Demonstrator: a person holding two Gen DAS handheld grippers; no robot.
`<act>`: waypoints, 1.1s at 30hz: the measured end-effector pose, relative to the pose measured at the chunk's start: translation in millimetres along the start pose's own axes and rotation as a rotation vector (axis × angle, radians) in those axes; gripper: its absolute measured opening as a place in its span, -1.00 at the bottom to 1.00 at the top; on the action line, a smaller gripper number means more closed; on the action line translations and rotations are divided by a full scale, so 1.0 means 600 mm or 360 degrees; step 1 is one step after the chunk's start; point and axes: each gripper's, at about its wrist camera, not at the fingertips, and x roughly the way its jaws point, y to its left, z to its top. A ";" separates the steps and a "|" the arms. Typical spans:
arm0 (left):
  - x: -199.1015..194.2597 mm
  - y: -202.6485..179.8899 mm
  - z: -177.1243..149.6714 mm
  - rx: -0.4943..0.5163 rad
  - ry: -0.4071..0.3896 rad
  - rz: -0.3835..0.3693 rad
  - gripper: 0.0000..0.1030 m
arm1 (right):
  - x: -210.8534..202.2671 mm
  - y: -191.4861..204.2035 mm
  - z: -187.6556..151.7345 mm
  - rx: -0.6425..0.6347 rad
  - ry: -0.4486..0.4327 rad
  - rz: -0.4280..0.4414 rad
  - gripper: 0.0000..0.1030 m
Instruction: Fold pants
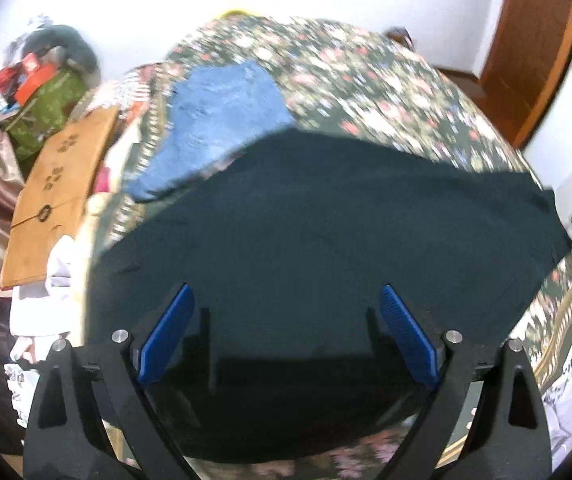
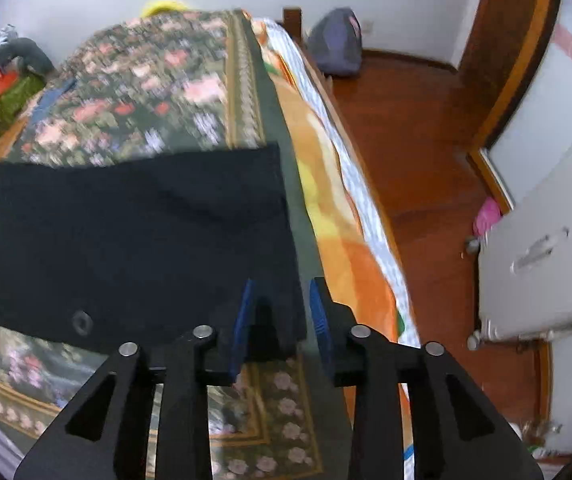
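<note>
The dark pants [image 1: 326,220] lie flat on the flowery bed [image 1: 366,72] for folding — the left gripper [image 1: 286,336] has its fingers wide apart above them, and the right gripper [image 2: 281,320] has its fingers a little apart around one corner.

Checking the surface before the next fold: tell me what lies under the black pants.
The black pants lie on the floral bedspread, which shows around them. One edge overlaps folded blue jeans. Anything else beneath is covered.
</note>
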 end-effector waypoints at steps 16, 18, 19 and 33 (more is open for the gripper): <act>0.073 0.325 0.026 -0.0429 0.0065 0.0097 0.71 | 0.008 0.433 0.152 -0.0519 -0.0249 0.0719 -0.06; 0.094 0.342 0.022 -0.0451 0.0108 0.0085 0.68 | 0.036 0.493 0.158 -0.0601 -0.0221 0.0760 -0.06; 0.106 0.346 0.018 -0.0458 0.0118 0.0072 0.68 | 0.047 0.516 0.160 -0.0642 -0.0208 0.0773 -0.06; 0.172 0.319 -0.014 -0.0463 0.0189 -0.0301 -0.03 | 0.175 0.640 0.163 -0.0777 0.0212 0.0975 -0.42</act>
